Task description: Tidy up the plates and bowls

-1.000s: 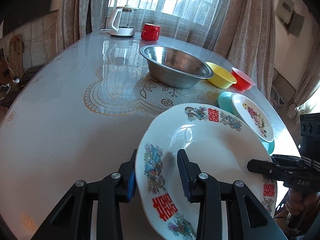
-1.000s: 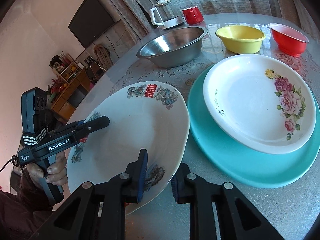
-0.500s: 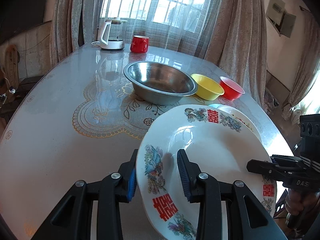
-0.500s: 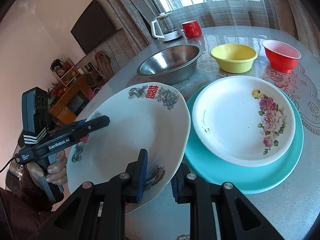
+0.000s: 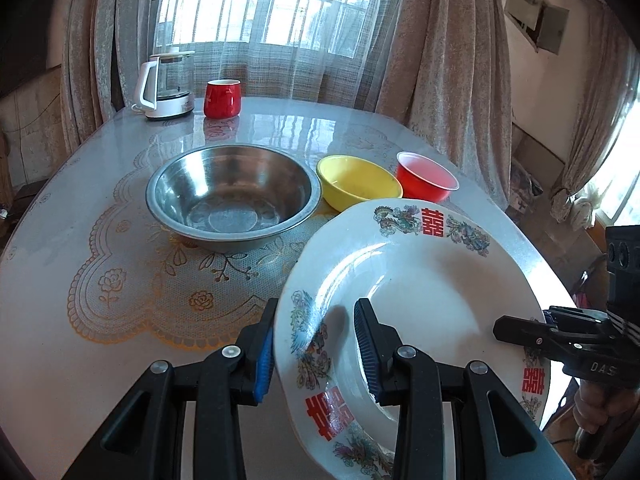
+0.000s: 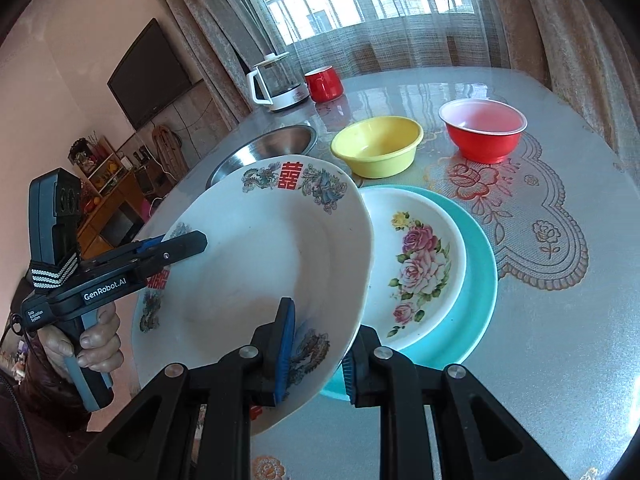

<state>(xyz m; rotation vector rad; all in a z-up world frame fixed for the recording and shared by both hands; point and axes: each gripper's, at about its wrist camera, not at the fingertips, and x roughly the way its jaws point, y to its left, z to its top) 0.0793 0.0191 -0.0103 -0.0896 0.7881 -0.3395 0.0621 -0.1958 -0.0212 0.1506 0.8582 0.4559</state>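
Observation:
A large white plate with red characters and dragon pattern is held in the air by both grippers. My left gripper is shut on its left rim. My right gripper is shut on the opposite rim; it also shows in the left wrist view. The plate is tilted and partly overlaps a white rose plate that sits on a teal plate on the table. A steel bowl, a yellow bowl and a red bowl stand beyond.
A glass kettle and a red mug stand at the table's far end by the curtained window. A lace mat lies under the glass top. The table edge runs close on the right.
Both grippers have lifted the patterned plate higher and carried it over toward the stacked rose and teal plates, which it now partly covers.

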